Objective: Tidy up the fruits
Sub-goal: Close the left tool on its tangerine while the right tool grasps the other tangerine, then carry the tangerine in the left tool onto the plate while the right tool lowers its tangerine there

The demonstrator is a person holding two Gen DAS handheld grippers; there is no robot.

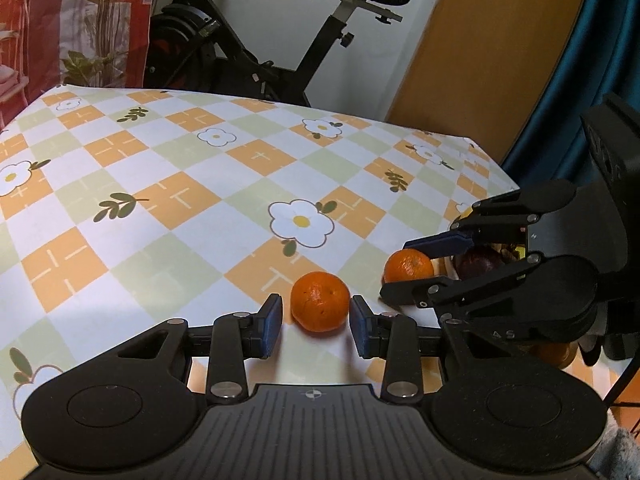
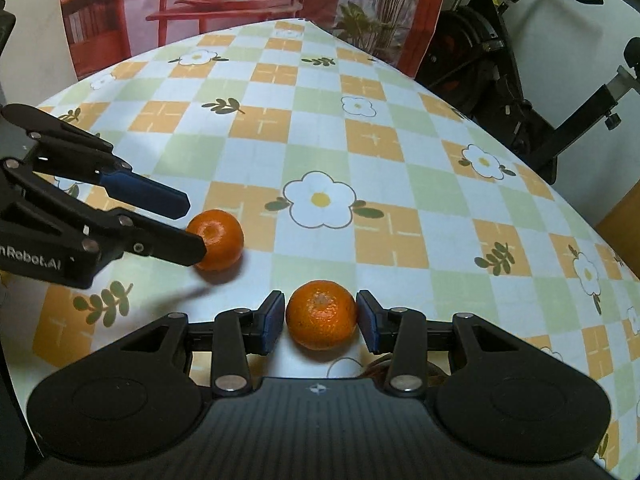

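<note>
Left gripper (image 1: 316, 314) clasping one orange (image 1: 319, 301), right gripper (image 2: 321, 320) clasping another orange (image 2: 321, 315); broad bare tablecloth (image 2: 320, 128) beyond, to far edge.

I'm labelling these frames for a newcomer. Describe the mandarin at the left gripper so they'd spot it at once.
On the checkered floral tablecloth, look just below the large white flower printed near the front edge. The mandarin sits between the left gripper's blue-padded fingers. Its twin, the other mandarin, lies further right, in the right gripper.
</note>
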